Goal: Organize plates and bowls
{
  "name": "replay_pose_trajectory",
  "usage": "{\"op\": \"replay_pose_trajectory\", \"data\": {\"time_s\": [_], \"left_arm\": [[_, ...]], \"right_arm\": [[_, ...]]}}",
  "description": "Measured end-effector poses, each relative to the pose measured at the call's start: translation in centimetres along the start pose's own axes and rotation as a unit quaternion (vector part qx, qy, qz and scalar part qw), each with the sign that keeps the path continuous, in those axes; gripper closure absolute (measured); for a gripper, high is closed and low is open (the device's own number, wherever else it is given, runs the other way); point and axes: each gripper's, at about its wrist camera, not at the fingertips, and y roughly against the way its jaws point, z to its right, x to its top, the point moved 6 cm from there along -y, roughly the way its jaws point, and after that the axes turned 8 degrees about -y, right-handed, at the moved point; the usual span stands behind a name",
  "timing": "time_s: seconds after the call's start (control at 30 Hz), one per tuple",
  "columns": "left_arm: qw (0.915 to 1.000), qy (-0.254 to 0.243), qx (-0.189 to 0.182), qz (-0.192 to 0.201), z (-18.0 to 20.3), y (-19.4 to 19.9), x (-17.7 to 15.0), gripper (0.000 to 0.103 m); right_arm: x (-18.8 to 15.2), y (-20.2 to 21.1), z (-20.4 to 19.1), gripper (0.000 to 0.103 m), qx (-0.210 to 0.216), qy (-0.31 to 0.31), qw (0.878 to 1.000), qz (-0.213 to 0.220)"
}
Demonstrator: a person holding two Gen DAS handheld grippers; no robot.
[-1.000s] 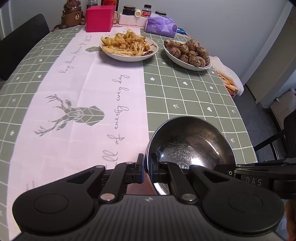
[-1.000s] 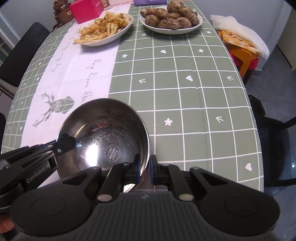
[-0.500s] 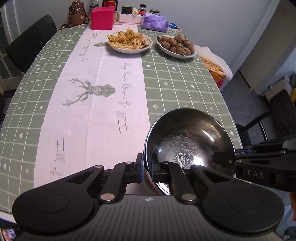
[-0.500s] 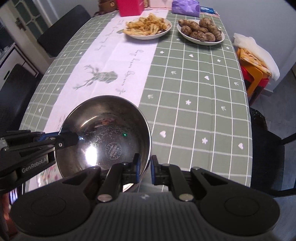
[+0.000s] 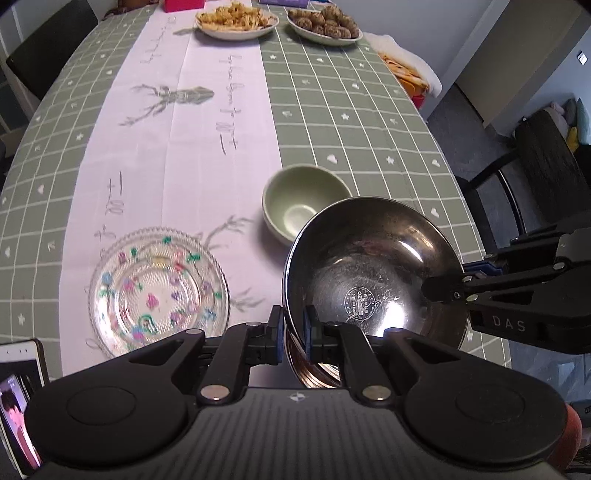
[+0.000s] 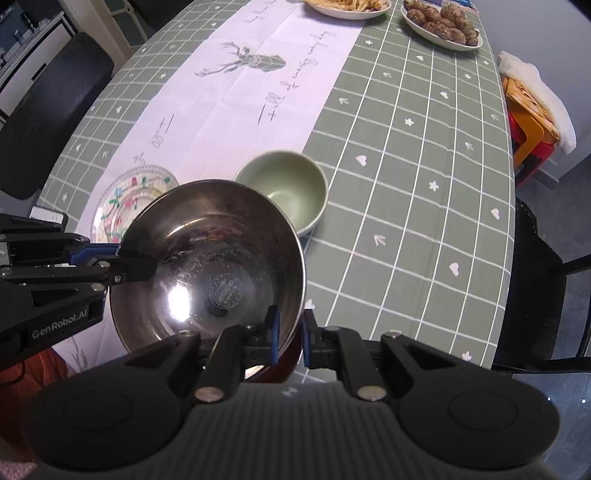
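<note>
Nearest, two black grippers hold one steel bowl (image 5: 373, 273) above the near end of the table (image 5: 369, 110). The left gripper (image 5: 293, 334) has its jaws narrowed on the bowl's near-left rim, just easing apart while still pinching it. The right gripper (image 6: 288, 338) is clamped on the opposite rim. One gripper body reads "DAS", the other "GenRobot.AI". A round stamp sits in the bowl's bottom, too small to read.

Just beyond, on the table, stand one empty green bowl (image 5: 303, 203) and, to its left, one clear glass plate (image 5: 159, 288) with coloured flowers. A phone (image 5: 20, 402) lies at the near-left edge.

The pink runner (image 5: 192, 122) shows a deer and cursive writing, partly "full of energy every day".

Far off are two plates of food (image 5: 236, 20).
</note>
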Motion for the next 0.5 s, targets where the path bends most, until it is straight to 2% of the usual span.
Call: {"op": "replay_pose_trajectory", "data": {"time_s": [0.5], "left_arm": [[0.9994,0.003,-0.015,-0.031,0.5,-2.1,-2.8,0.091]], "right_arm": [[-2.4,-2.4,-0.1,0.094,-0.013,0.014,1.000,-0.025]]}}
